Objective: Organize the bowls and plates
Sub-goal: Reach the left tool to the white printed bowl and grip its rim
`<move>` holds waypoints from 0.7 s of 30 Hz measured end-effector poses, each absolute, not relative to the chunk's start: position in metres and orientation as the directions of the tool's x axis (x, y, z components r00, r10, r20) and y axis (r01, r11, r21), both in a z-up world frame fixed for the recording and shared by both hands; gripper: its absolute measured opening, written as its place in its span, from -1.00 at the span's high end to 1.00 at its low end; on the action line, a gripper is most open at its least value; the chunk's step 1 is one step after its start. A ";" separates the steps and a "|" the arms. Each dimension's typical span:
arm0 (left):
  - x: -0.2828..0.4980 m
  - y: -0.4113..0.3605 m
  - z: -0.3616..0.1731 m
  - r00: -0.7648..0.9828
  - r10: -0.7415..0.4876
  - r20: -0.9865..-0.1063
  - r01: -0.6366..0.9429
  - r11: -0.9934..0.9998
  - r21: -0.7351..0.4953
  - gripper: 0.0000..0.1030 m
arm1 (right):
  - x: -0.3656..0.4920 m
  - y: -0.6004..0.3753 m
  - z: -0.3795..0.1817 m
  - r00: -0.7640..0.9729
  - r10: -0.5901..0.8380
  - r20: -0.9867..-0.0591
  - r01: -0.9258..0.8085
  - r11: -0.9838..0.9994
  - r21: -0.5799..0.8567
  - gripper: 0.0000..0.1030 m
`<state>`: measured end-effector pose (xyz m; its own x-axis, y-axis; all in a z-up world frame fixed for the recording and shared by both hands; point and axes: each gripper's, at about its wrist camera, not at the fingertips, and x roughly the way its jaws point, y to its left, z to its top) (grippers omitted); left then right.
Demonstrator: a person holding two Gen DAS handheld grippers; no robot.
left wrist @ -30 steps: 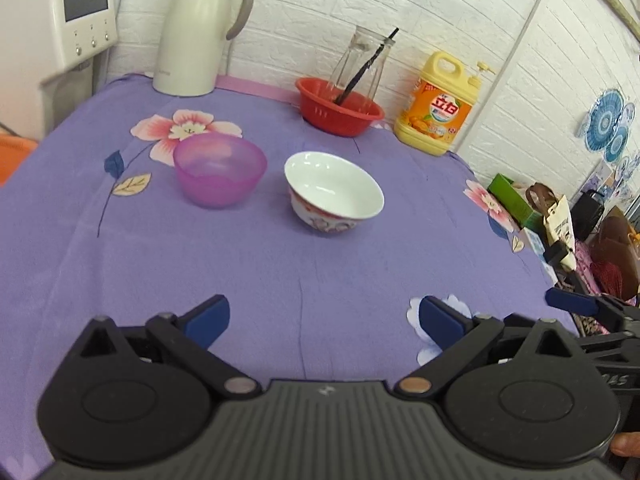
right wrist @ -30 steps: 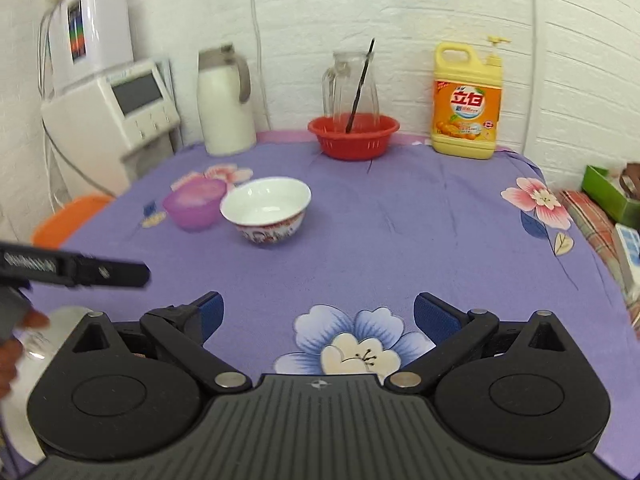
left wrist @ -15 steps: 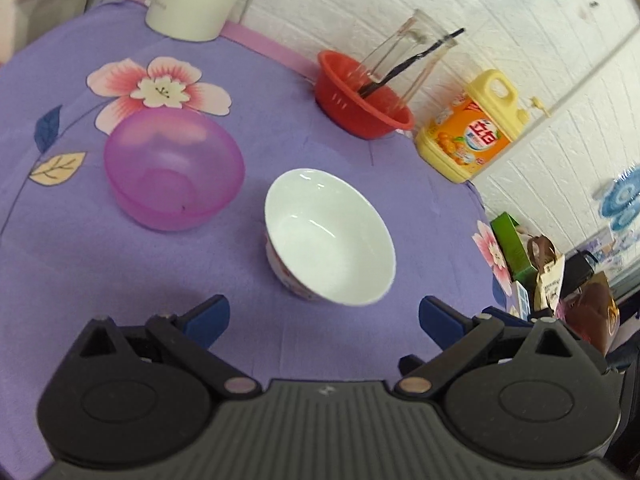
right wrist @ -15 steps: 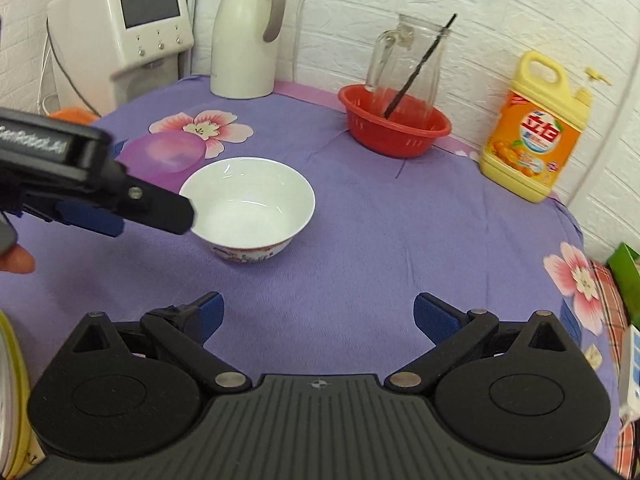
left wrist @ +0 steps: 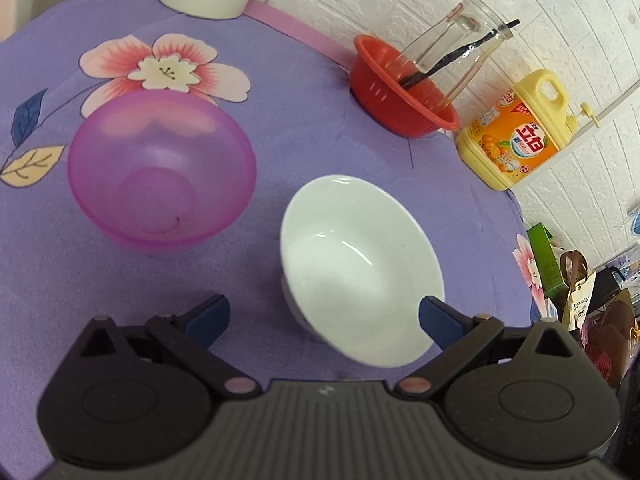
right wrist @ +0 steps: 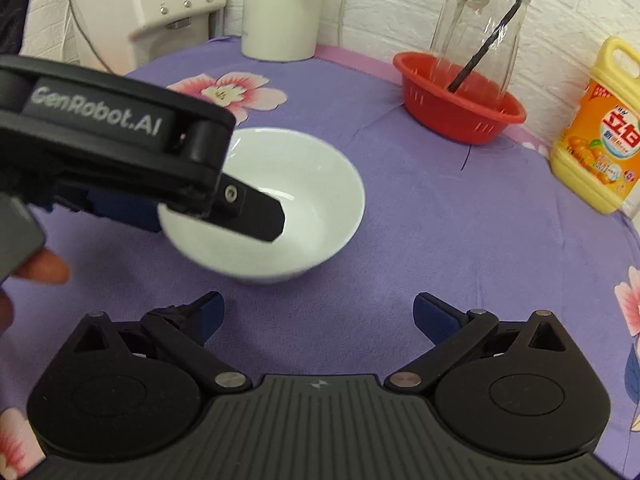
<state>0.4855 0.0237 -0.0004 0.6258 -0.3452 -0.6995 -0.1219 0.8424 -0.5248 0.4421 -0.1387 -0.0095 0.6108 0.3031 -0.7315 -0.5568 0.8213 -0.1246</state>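
A white ceramic bowl (left wrist: 360,276) stands on the purple flowered tablecloth (left wrist: 300,92). A translucent pink plastic bowl (left wrist: 160,168) stands to its left. My left gripper (left wrist: 324,316) is open and hovers right over the white bowl's near rim, one finger on each side of the rim edge. In the right wrist view the white bowl (right wrist: 304,200) lies just ahead of my open, empty right gripper (right wrist: 316,312). The left gripper's body (right wrist: 120,144) reaches in from the left, one fingertip (right wrist: 260,216) over the bowl's inside.
A red basket (left wrist: 400,92) holding a glass jug with a black stick stands at the back. A yellow detergent bottle (left wrist: 516,132) is to its right, a white thermos (right wrist: 280,8) and a white appliance (right wrist: 160,4) at the back left.
Both grippers have moved forward toward the white bowl. The left gripper has come down over the bowl's near rim. Both stayed open.
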 end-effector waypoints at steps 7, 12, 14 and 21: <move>0.487 0.030 0.001 0.637 -0.355 -0.684 -0.126 0.828 -0.546 -0.93 | 0.436 -0.170 0.023 0.646 0.300 -0.702 -0.491 0.867 -0.082 -1.00; 0.482 0.036 0.004 0.655 -0.375 -0.656 -0.134 0.797 -0.589 -0.93 | 0.458 -0.169 0.023 0.684 0.279 -0.674 -0.397 0.917 -0.023 -1.00; 0.480 0.040 0.003 0.662 -0.387 -0.642 -0.135 0.781 -0.610 -0.92 | 0.465 -0.164 0.017 0.683 0.273 -0.677 -0.390 0.920 -0.023 -1.00; 0.490 0.030 0.001 0.645 -0.408 -0.647 -0.121 0.781 -0.613 -0.66 | 0.490 -0.145 0.000 0.652 0.256 -0.714 -0.394 0.919 -0.030 -1.00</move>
<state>0.4901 0.0299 0.0013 0.6448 -0.4077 -0.6465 -0.1213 0.7805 -0.6132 0.4904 -0.1447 0.0004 0.6516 0.2559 -0.7141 -0.3937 0.9187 -0.0300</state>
